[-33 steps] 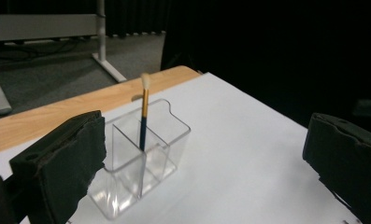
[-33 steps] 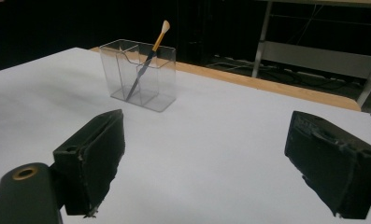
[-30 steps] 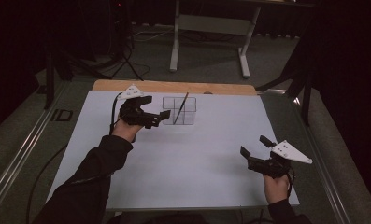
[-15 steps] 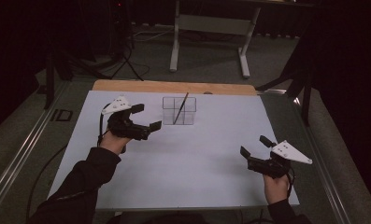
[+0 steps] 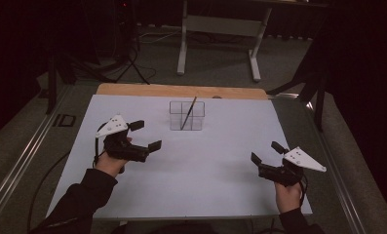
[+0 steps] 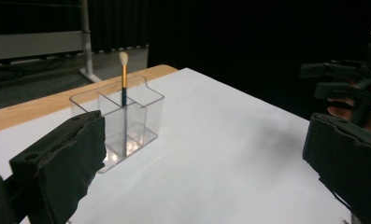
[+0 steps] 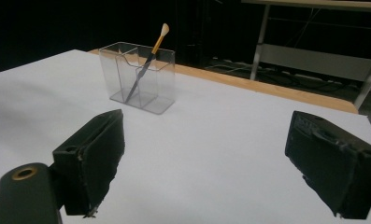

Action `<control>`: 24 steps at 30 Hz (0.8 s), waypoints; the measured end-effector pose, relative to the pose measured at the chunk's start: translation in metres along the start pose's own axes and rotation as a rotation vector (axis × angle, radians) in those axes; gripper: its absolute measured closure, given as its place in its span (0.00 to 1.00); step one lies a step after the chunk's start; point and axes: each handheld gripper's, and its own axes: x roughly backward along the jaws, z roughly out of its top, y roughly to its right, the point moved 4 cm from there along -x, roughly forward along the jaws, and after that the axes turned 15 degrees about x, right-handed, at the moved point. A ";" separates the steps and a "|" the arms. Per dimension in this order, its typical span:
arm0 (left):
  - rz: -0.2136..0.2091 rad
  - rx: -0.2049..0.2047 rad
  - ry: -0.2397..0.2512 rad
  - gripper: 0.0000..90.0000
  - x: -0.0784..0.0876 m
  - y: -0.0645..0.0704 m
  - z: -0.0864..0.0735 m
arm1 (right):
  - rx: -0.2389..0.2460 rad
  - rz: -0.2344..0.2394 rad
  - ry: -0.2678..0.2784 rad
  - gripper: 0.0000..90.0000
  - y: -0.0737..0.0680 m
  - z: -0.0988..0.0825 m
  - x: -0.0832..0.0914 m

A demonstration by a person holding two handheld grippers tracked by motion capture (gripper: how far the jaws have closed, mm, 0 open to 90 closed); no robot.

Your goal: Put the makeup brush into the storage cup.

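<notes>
Both grippers, left (image 5: pixel 145 135) and right (image 5: pixel 267 152), hover with jaws apart over the white table (image 5: pixel 220 156); a cream-tipped brush (image 5: pixel 188 112) leans inside the clear plastic divided holder (image 5: pixel 186 117).

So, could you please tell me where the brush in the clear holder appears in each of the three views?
High view: the brush leans in the clear holder at upper centre, near the table's far edge.
Left gripper view: upper left of centre, above the left jaw.
Right gripper view: upper left of centre, tip tilted right.
Shared landmark: the wooden table edge behind the holder.
</notes>
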 end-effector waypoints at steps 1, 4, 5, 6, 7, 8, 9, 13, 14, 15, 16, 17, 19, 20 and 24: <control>0.000 -0.007 0.003 0.00 0.001 0.000 -0.003 | 0.002 -0.004 0.001 0.13 0.000 0.000 0.000; -0.006 -0.012 0.001 0.00 0.004 0.001 -0.010 | 0.002 -0.005 0.012 0.13 0.001 0.000 0.001; -0.007 -0.019 -0.001 0.00 0.005 0.002 -0.014 | 0.002 -0.003 0.013 0.13 0.001 0.000 0.001; -0.009 -0.021 -0.005 0.00 0.006 0.002 -0.016 | -0.001 0.003 0.015 0.13 0.001 0.000 0.001; -0.018 -0.016 -0.005 0.00 0.008 0.002 -0.019 | -0.002 0.004 0.015 0.13 0.001 0.000 0.001; -0.016 -0.016 -0.006 0.00 0.008 0.002 -0.021 | -0.003 0.007 0.017 0.13 0.001 0.000 0.001; -0.015 -0.015 -0.007 0.00 0.010 0.002 -0.023 | -0.004 0.009 0.019 0.13 0.001 0.000 0.001; -0.015 -0.009 0.001 0.00 0.015 0.001 -0.030 | -0.001 0.019 0.023 0.13 -0.001 0.001 0.000; -0.012 -0.012 0.000 0.00 0.017 0.001 -0.032 | 0.003 0.023 0.022 0.13 -0.001 0.001 0.000; -0.008 -0.017 0.003 0.00 0.017 0.001 -0.033 | 0.003 0.025 0.021 0.13 -0.002 0.001 0.000; -0.013 -0.022 -0.002 0.00 0.019 0.001 -0.037 | 0.004 0.024 0.020 0.13 -0.002 0.001 0.000; -0.015 -0.019 0.001 0.00 0.019 0.001 -0.039 | 0.006 0.024 0.021 0.13 -0.002 0.001 -0.001; -0.032 -0.006 0.005 0.00 0.022 0.001 -0.045 | 0.004 0.027 0.022 0.13 -0.002 0.001 -0.001; -0.027 -0.004 0.005 0.00 0.022 0.000 -0.048 | 0.004 0.028 0.021 0.13 -0.002 0.001 -0.001; -0.014 0.005 -0.012 0.00 0.024 -0.004 -0.058 | 0.006 0.031 0.023 0.13 -0.003 0.001 -0.001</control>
